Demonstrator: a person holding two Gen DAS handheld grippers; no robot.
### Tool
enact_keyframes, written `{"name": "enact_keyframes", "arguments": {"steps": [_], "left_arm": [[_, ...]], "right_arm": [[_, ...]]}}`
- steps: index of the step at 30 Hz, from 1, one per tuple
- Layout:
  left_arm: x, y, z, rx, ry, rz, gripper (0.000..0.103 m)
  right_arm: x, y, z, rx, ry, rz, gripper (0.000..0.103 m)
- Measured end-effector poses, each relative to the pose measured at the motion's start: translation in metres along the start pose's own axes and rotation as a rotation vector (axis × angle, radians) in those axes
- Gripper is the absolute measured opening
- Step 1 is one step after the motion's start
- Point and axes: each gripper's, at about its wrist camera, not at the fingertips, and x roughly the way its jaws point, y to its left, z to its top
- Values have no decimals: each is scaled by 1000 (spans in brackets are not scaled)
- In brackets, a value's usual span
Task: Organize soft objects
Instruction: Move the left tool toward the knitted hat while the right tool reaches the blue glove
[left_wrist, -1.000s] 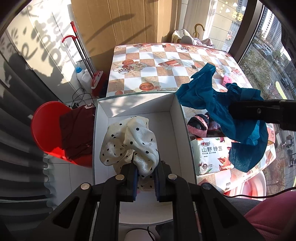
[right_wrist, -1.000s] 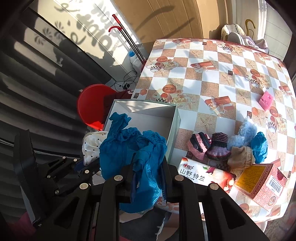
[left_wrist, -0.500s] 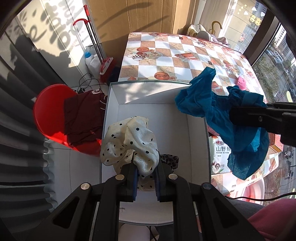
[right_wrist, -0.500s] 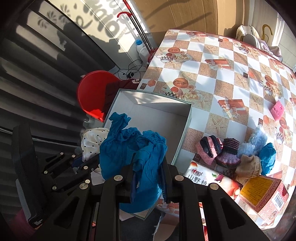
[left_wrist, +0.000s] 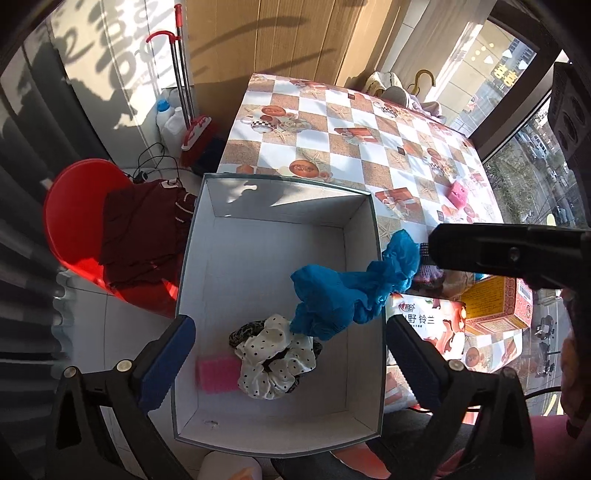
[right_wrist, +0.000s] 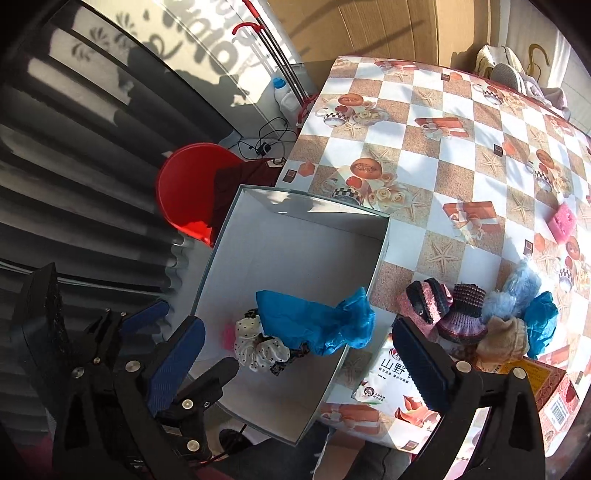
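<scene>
A white open box (left_wrist: 373, 236) (right_wrist: 384, 251) stands at the table's near edge. On its floor lies a white polka-dot cloth (left_wrist: 275, 358) (right_wrist: 258, 343) beside a pink sponge (left_wrist: 218, 374) and a leopard-print piece (left_wrist: 247, 328). A blue cloth (left_wrist: 340, 295) (right_wrist: 314, 321) sags over the box's right wall, partly inside. My left gripper (left_wrist: 290, 363) hovers over the box, jaws opening wide, nothing pressed between the pads. My right gripper (right_wrist: 299, 363) hovers over the right wall, jaws opening too, the blue cloth loose below it.
Right of the box lie knitted and fluffy soft pieces (right_wrist: 465, 310), another blue cloth (right_wrist: 541, 321), a printed packet (right_wrist: 384, 373) and an orange carton (left_wrist: 495, 302). A pink sponge (right_wrist: 561, 223) sits farther out. A red chair (left_wrist: 74, 221) with a dark garment stands left.
Both grippers have opened. The polka-dot cloth dropped from the left gripper onto the box floor, and the blue cloth fell from the right gripper onto the box's right wall.
</scene>
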Motion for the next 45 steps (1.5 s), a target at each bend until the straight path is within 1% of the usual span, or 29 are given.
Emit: {"name": "enact_keyframes", "arguments": {"steps": [3, 5, 7, 9, 12, 13, 15, 17, 19, 23, 26, 29, 34, 38, 40, 42, 43, 45], "left_arm": [[-8, 5, 10, -32, -17, -35, 103], [-10, 2, 19, -30, -14, -43, 103], [-10, -6, 27, -13, -10, -45, 103], [-8, -21, 33, 22, 0, -47, 103], [3, -51, 39, 85, 24, -42, 103], [8, -64, 40, 111, 35, -38, 103], [20, -88, 41, 160, 63, -28, 103], [33, -112, 42, 210, 97, -2, 103], [48, -133, 43, 265, 126, 32, 103], [82, -171, 48, 385, 188, 97, 103], [112, -195, 52, 483, 242, 149, 103], [145, -215, 53, 589, 300, 210, 103], [192, -237, 56, 694, 399, 237, 103], [225, -249, 54, 771, 467, 274, 103], [237, -253, 53, 803, 473, 305, 103], [244, -255, 58, 822, 445, 343, 103], [246, -254, 64, 814, 426, 357, 103], [249, -250, 85, 761, 383, 380, 103]], "right_arm": [[-23, -28, 2, 83, -32, 1, 102], [-44, -53, 4, 148, -58, 8, 102], [-71, -82, 4, 211, -100, -12, 102], [-99, -115, 2, 281, -137, -52, 102], [-127, -168, -8, 395, -161, -119, 102], [-133, -188, -13, 434, -163, -140, 102], [-135, -221, -26, 503, -130, -177, 102], [-126, -250, -36, 547, -73, -191, 102], [-111, -273, -44, 564, -10, -196, 102], [-71, -302, -49, 516, 122, -171, 102], [-39, -315, -41, 462, 203, -131, 102], [-8, -326, -30, 436, 284, -90, 102], [41, -334, -20, 405, 406, -31, 102], [66, -341, -20, 385, 472, -33, 102], [73, -346, -23, 389, 487, -48, 102], [74, -353, -29, 403, 480, -78, 102], [73, -358, -32, 413, 472, -92, 102], [68, -371, -42, 443, 456, -120, 102]]}}
